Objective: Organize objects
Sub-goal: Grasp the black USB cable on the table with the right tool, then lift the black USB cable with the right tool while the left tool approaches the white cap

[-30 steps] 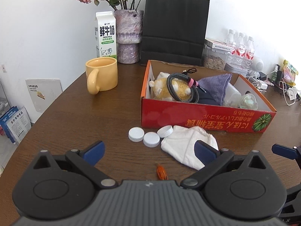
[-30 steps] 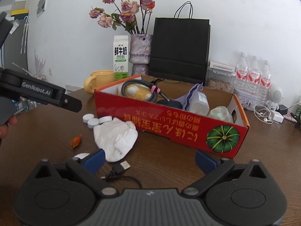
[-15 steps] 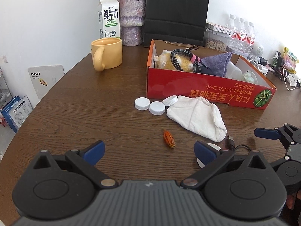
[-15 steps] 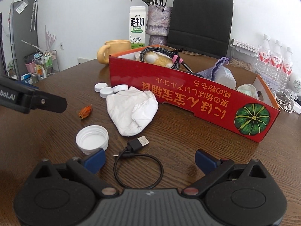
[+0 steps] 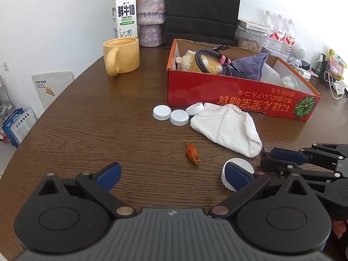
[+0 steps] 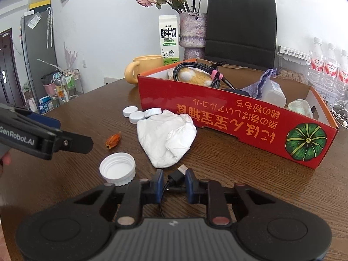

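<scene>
Your right gripper has just been closing and now pinches the black USB cable on the near table, just beside the white cloth. Your left gripper is spread, empty. Lift carelessly and the trailing loop could drag the upturned cap.

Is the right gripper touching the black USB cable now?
Touching. In the right wrist view, the right gripper, jaws just closing, has both pads pressed on the black USB cable behind its plug.
</scene>
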Tool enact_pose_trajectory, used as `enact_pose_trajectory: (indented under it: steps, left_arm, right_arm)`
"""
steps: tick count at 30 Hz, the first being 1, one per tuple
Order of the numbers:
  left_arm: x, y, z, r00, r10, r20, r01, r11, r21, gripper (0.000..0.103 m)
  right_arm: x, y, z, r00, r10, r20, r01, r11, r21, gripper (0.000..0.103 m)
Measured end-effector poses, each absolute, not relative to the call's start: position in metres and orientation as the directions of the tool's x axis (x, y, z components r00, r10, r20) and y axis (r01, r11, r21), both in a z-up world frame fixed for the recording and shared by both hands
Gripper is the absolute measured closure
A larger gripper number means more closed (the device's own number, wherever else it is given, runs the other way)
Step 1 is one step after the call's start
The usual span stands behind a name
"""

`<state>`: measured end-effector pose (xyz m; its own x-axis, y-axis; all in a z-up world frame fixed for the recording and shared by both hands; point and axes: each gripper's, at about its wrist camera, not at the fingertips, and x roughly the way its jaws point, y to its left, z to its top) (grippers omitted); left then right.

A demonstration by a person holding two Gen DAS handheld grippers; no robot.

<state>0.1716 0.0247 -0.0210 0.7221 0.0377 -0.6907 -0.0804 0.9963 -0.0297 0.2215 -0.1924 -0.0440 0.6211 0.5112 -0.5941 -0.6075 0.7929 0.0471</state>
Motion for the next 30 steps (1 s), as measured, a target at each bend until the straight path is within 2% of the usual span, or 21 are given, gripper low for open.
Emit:
enact_pose_trajectory:
  steps: [4,17,30]
  left_arm:
    - [0.173,0.021,-0.022,0.719,0.036,-0.694,-0.076,0.997,-0.027,0.0]
    - [0.18,-0.005,-0.03,0.699,-0.003,-0.715,-0.017,1.0,-0.02,0.0]
    - [0.191,-0.032,-0.05,0.668,-0.007,-0.744,0.022,1.0,0.011,0.0]
  right_arm:
    - [0.217,-0.195,-0.042,0.631,0.522,-0.574,-0.611,0.79,0.047,0.091]
    - [0.204,-0.238,-0.033,0.75,0.478,-0.456,-0.503,0.861,0.075,0.093]
    - [0.2,-0.251,-0.031,0.779,0.459,-0.426,-0.468,0.879,0.092,0.094]
